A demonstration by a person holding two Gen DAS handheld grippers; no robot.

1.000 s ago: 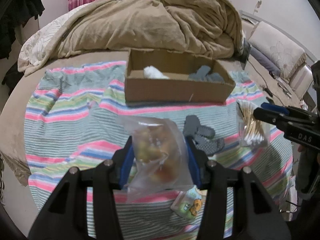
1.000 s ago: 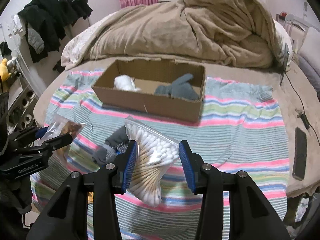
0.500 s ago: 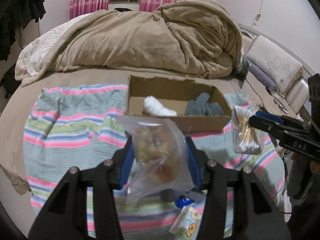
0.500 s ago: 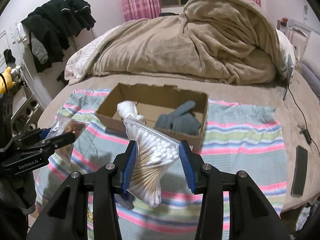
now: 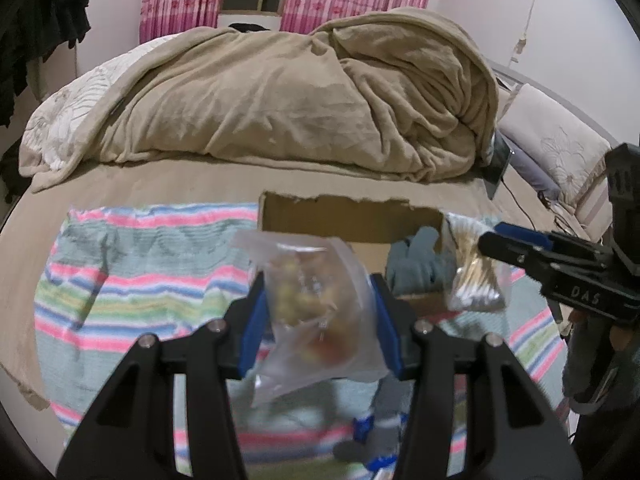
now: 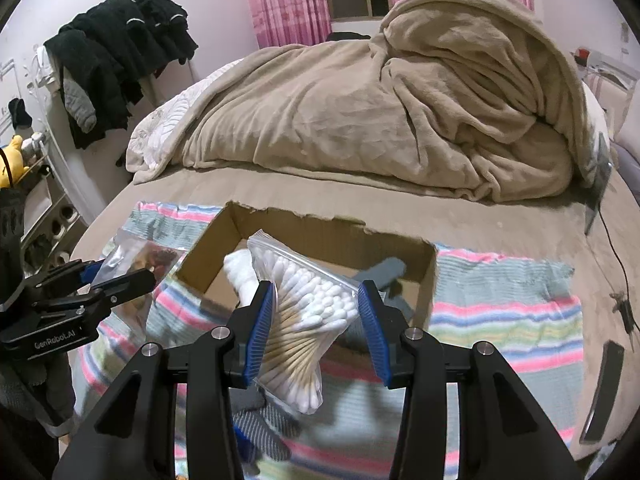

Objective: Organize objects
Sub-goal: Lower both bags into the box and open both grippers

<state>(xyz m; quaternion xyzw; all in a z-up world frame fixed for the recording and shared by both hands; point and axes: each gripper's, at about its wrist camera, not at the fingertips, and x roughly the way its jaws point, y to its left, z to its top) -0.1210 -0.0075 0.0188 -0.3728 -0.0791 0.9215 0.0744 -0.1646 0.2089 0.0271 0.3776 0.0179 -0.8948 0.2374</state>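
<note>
My left gripper (image 5: pixel 320 320) is shut on a clear bag of snacks (image 5: pixel 316 312), held up in front of the cardboard box (image 5: pixel 352 216). My right gripper (image 6: pixel 316 320) is shut on a clear zip bag of cotton swabs (image 6: pixel 308 320), held over the near wall of the box (image 6: pixel 320 228). The box holds a grey glove (image 5: pixel 416 260) and a white bundle (image 6: pixel 240 272). The swab bag (image 5: pixel 476 276) and right gripper (image 5: pixel 520 248) show at right in the left wrist view. The left gripper (image 6: pixel 120 280) with the snack bag (image 6: pixel 140 256) shows at left in the right wrist view.
The box sits on a striped cloth (image 5: pixel 140 280) on the bed. A beige blanket (image 5: pixel 300 92) is heaped behind. Grey socks (image 6: pixel 260 432) lie on the cloth below the grippers. A dark phone (image 6: pixel 604 392) lies at the right edge. Dark clothes (image 6: pixel 120 52) hang at left.
Both grippers have lifted and moved forward toward the box with their bags still held. The box now sits closer and lower in both views.
</note>
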